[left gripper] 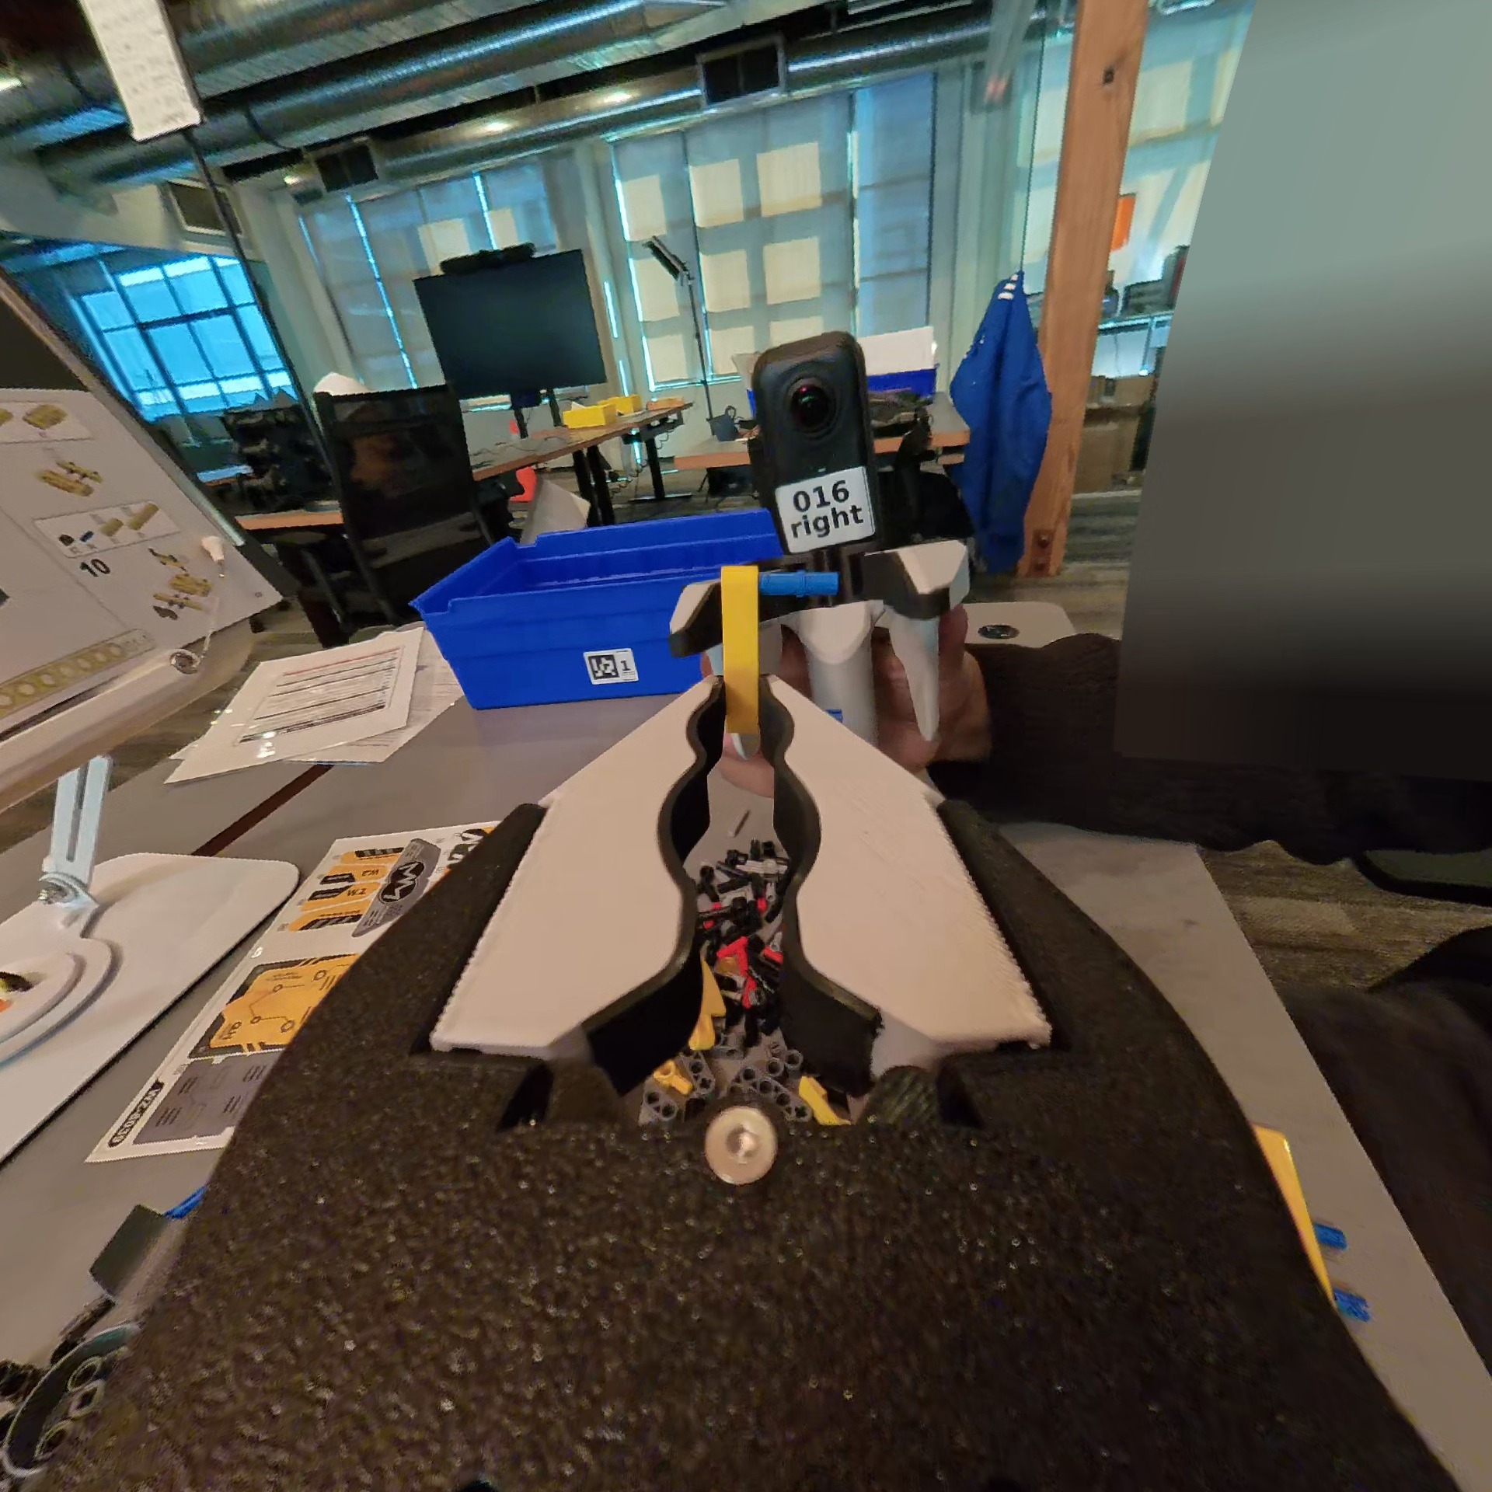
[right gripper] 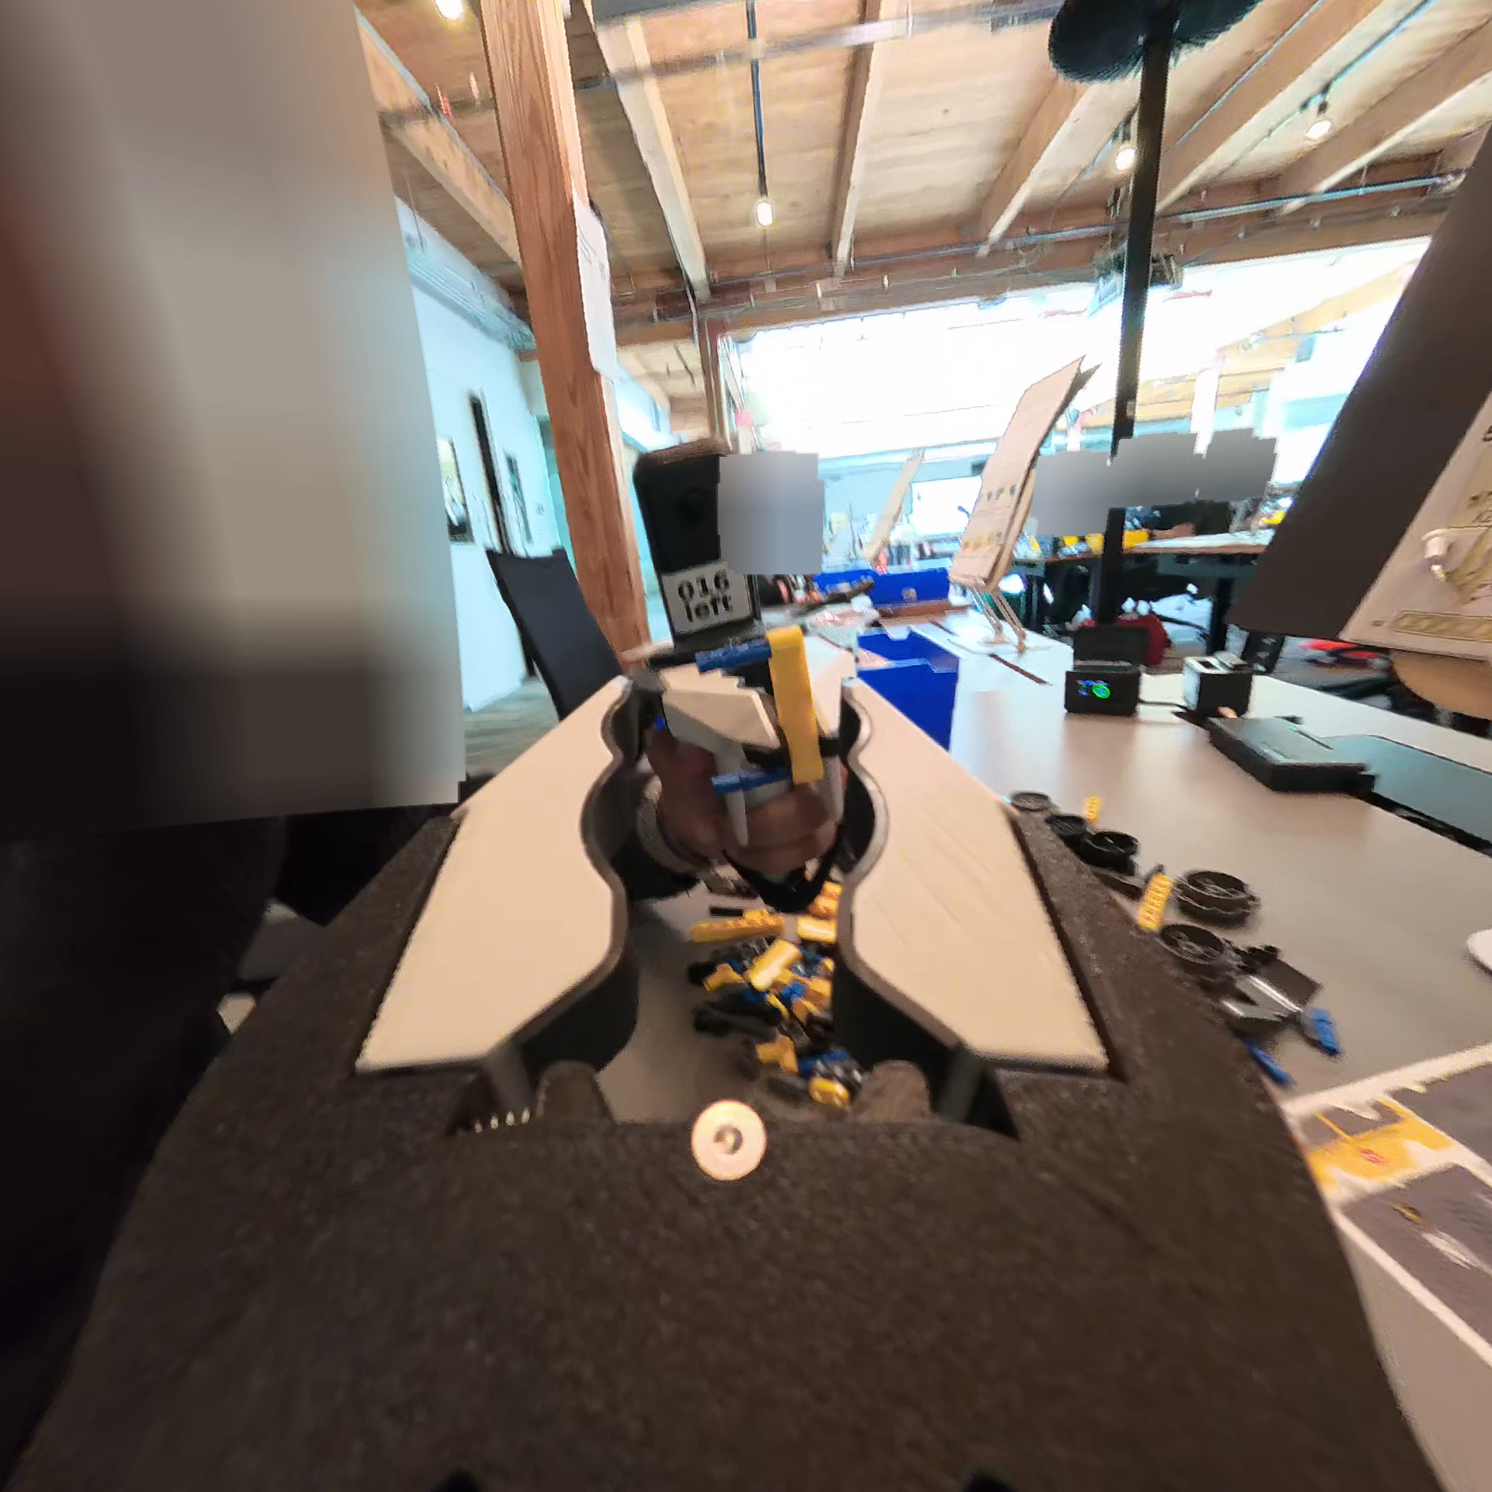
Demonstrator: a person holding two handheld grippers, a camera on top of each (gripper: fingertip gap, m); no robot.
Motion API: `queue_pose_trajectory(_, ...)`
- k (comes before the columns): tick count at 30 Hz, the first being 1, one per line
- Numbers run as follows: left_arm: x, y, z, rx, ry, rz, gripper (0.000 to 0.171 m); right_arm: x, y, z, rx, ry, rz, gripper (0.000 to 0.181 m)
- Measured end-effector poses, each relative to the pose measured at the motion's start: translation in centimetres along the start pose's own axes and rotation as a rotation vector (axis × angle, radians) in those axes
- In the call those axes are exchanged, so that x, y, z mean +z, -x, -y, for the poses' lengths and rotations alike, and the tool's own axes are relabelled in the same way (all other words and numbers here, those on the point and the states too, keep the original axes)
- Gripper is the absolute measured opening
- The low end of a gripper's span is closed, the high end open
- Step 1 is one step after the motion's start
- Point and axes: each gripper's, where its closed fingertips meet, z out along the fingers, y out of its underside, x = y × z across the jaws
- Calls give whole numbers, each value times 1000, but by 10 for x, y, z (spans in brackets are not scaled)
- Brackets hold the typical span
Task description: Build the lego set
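Left gripper (left gripper: 741,710) pinches the lower end of an upright yellow beam (left gripper: 739,646), its blue pin (left gripper: 795,583) pointing toward the right gripper's spread fingers.
From the right wrist, the right gripper (right gripper: 731,710) stands unclenched around the beam (right gripper: 793,706); pushed off-axis, the beam could twist loose and drop into the loose bricks (right gripper: 775,977) below.

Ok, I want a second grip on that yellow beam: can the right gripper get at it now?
Probably yes. The right gripper is open, and the yellow beam, pinched by the left gripper, stands roughly between its fingertips, nothing blocking.
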Motion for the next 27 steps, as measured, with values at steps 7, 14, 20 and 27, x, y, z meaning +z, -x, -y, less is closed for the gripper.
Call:
queue_pose_trajectory(7, 3, 2, -1, -4, -4, 25, 7, 4, -3, 4, 107, -91, 20, 39)
queue_pose_trajectory(14, 4, -1, 0, -9, -9, 15, 7, 2, -5, 6, 138, -122, 35, 30)
queue_pose_trajectory(20, 5, 0, -2, 6, 2, 26, 7, 1, -5, 8, 93, -108, 18, 28)
queue_pose_trajectory(27, 6, -1, -1, 13, 1, 33, 7, 0, -7, 7, 81, -82, 17, 27)
